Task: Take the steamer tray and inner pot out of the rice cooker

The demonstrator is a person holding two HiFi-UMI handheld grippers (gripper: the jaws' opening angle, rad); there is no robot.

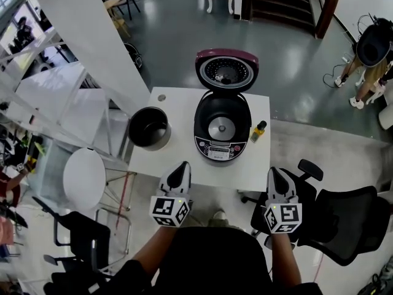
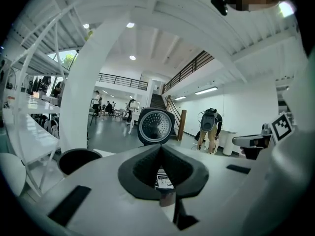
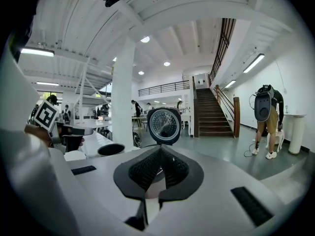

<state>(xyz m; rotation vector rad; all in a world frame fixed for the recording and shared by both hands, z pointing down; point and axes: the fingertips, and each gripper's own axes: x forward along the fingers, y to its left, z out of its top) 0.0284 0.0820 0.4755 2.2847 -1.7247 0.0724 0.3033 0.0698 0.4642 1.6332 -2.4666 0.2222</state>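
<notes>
The black rice cooker (image 1: 221, 128) stands mid-table with its lid (image 1: 226, 70) raised, and its cavity shows the bare heating plate. The dark inner pot (image 1: 149, 128) sits at the left edge of the white table (image 1: 178, 158). I see no steamer tray in any view. My left gripper (image 1: 183, 166) and right gripper (image 1: 272, 172) hover at the table's near edge, both shut and empty, pointing at the cooker. In the left gripper view the jaws (image 2: 161, 154) are closed, with the lid (image 2: 155, 126) ahead and the pot (image 2: 78, 160) to the left. In the right gripper view the closed jaws (image 3: 160, 156) face the lid (image 3: 164, 125).
A small yellow-capped bottle (image 1: 258, 131) stands just right of the cooker. A black office chair (image 1: 344, 214) is at the right, a round white stool (image 1: 85, 178) and white shelving at the left. A person (image 1: 371, 54) bends over at the far right.
</notes>
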